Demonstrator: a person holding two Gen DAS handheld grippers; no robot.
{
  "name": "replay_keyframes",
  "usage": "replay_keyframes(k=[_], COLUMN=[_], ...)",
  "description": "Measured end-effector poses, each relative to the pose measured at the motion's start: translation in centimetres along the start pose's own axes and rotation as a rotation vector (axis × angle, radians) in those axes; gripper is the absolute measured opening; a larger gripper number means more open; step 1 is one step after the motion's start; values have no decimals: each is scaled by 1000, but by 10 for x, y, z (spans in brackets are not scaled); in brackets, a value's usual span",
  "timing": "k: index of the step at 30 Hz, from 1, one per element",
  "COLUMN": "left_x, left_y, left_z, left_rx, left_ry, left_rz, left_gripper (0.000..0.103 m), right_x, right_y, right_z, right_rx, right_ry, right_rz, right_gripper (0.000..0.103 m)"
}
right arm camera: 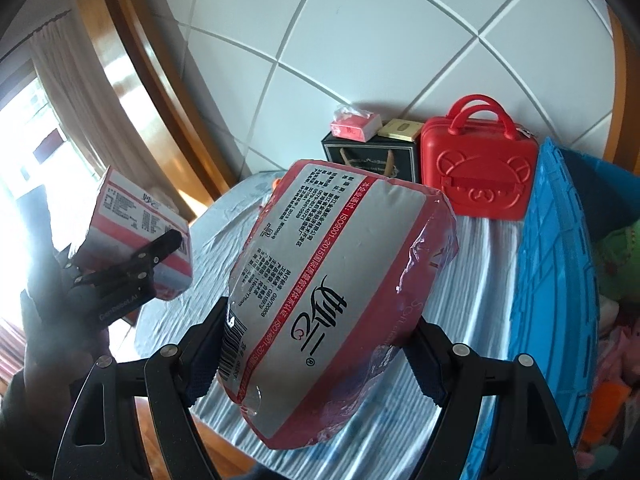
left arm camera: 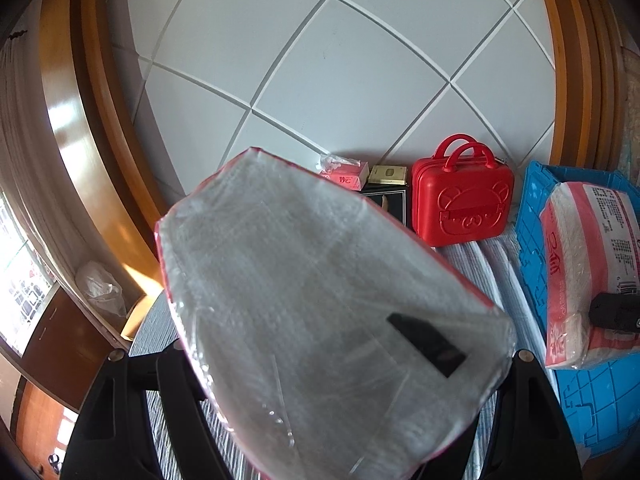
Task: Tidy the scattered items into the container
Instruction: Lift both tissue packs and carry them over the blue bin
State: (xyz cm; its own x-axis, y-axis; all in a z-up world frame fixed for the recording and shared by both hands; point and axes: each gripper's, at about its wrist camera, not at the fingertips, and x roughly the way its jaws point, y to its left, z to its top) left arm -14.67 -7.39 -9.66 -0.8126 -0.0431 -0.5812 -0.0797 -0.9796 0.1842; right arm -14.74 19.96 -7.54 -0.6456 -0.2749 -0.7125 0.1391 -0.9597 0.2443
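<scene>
Two tissue packs are airborne: the left gripper [left arm camera: 336, 412] clamps one, the right gripper [right arm camera: 320, 364] the other. Next, carry both over the blue crate [left arm camera: 532, 216] and release.

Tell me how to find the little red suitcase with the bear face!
Look at the white tiled wall behind the cloth-covered table. Right against it, between a black gift box and the blue crate, stands the red suitcase. Only it has two looped handles on top and a bear face pressed into its front.
</scene>
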Motion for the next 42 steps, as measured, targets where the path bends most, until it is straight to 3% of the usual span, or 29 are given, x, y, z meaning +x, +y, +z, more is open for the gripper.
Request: replay_keyframes(k=[11,21,34,42], left_x=[-22,-40,-53,-52], left_y=[-39,-87,-202,-276], left_z=[21,43,77,87], left_rx=[27,103,285,367], left_ry=[-48,-88,-129,-139], left_rz=[-15,-65,-217,-323], left_gripper=[75,75,75,75], right_x=[-37,-82,-136,-170], right_y=[-14,-61,-165,-216], right_z=[3,-2,-27,-55], right_rx=[-31,57,249,331], right_ry=[-52,-130,-226,-241], right_rz=[10,-48,-215,-317], right_gripper=[80,80,80,80])
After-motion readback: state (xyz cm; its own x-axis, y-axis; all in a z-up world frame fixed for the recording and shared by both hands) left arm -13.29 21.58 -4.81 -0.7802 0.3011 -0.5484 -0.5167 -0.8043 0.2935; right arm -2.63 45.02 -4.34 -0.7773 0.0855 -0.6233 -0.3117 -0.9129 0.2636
